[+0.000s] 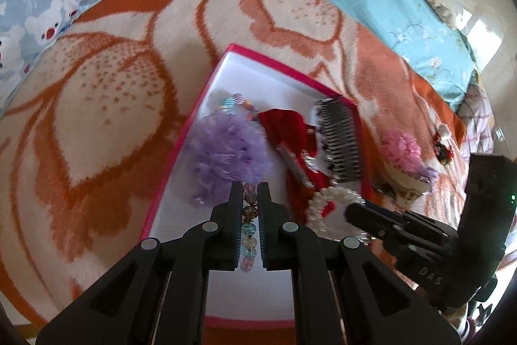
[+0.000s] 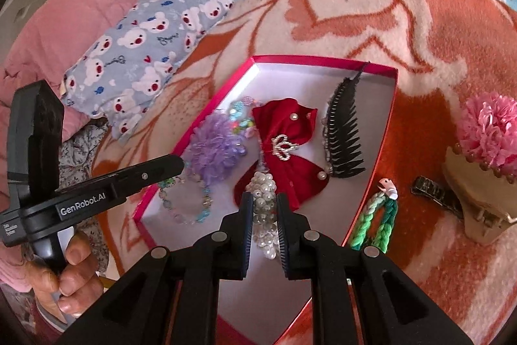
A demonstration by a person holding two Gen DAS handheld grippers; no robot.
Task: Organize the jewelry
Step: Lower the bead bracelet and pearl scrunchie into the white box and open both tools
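While left jaws clamp a beaded bracelet [image 1: 249, 231], right jaws clamp pearls [image 2: 266, 215] (over box [image 2: 381, 131])

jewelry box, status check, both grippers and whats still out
Left gripper shut on bead bracelet, right gripper shut on pearl bracelet, both over box. Pink flower clip and green braid outside. Nothing blocking.

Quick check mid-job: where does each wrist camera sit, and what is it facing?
Left wrist: on the left gripper, angled down at the box; its shut fingers pinch a bead bracelet; right gripper at right.
Right wrist: on the right gripper, angled down; shut on a pearl bracelet; left gripper and hand at left.
Shared: box, red bow, comb.
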